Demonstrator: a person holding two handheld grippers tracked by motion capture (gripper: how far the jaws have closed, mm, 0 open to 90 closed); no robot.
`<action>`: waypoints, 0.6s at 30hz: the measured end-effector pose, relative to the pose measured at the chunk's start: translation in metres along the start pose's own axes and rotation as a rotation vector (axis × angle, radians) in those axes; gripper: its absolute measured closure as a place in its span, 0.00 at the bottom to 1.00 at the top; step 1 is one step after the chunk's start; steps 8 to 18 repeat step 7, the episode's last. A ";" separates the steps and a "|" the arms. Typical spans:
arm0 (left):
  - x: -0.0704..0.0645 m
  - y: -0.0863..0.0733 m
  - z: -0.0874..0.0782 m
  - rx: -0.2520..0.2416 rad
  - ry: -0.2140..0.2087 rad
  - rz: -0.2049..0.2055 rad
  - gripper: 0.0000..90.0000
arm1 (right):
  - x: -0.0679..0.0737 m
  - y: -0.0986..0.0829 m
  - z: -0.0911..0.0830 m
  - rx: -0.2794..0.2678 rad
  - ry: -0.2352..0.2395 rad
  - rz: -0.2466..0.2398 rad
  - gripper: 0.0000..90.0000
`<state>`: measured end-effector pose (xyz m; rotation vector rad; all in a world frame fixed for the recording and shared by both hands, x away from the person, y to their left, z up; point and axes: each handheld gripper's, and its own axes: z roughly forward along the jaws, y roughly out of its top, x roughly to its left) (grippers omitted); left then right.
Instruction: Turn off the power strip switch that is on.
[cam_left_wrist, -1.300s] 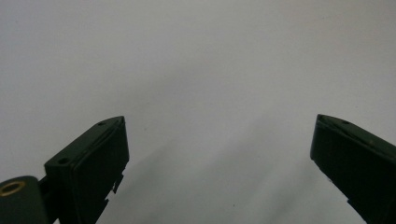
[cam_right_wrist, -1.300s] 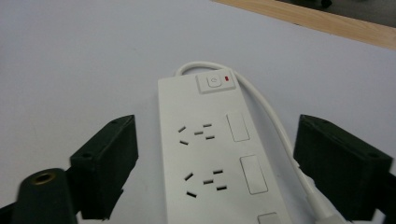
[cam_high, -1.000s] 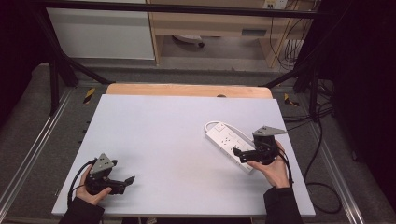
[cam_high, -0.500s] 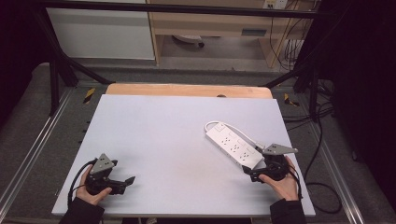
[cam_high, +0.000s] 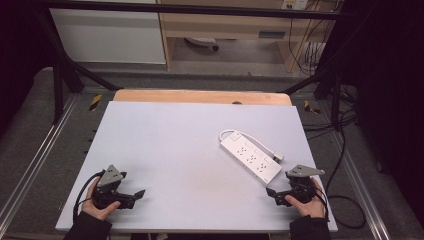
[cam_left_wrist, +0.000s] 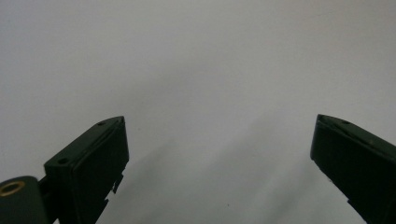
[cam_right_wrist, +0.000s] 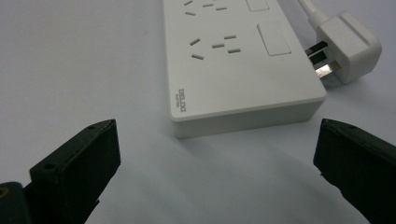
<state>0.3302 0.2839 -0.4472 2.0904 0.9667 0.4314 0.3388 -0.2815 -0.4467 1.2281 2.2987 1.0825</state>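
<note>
A white power strip (cam_high: 250, 157) lies flat on the right half of the white table (cam_high: 185, 135), its cord looped round to a white plug (cam_high: 276, 156) beside it. In the right gripper view the strip's near end (cam_right_wrist: 243, 79) and the plug (cam_right_wrist: 348, 44) lie just beyond my open jaws. My right gripper (cam_high: 272, 194) rests at the table's front right, open and empty, a short way in front of the strip. Near the front left corner my left gripper (cam_high: 139, 194) lies open with bare table between its jaws (cam_left_wrist: 219, 177).
A wooden board edge (cam_high: 200, 96) runs along the table's far side. Metal rails (cam_high: 45, 150) flank the table. Black cables (cam_high: 345, 150) hang off to the right. A cabinet and shelf (cam_high: 225, 25) stand behind.
My right gripper has drawn back from the power strip toward the front right edge of the table. The strip stays put. My left gripper has not moved.
</note>
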 end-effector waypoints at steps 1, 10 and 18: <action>0.000 0.000 0.000 0.000 0.000 0.001 0.04 | 0.000 -0.001 0.000 0.004 0.001 0.000 0.01; -0.001 0.001 0.000 0.000 0.001 0.004 0.04 | 0.001 -0.002 0.001 0.011 0.004 -0.010 0.01; -0.001 0.001 0.000 0.000 0.001 0.004 0.04 | 0.001 -0.002 0.001 0.011 0.004 -0.010 0.01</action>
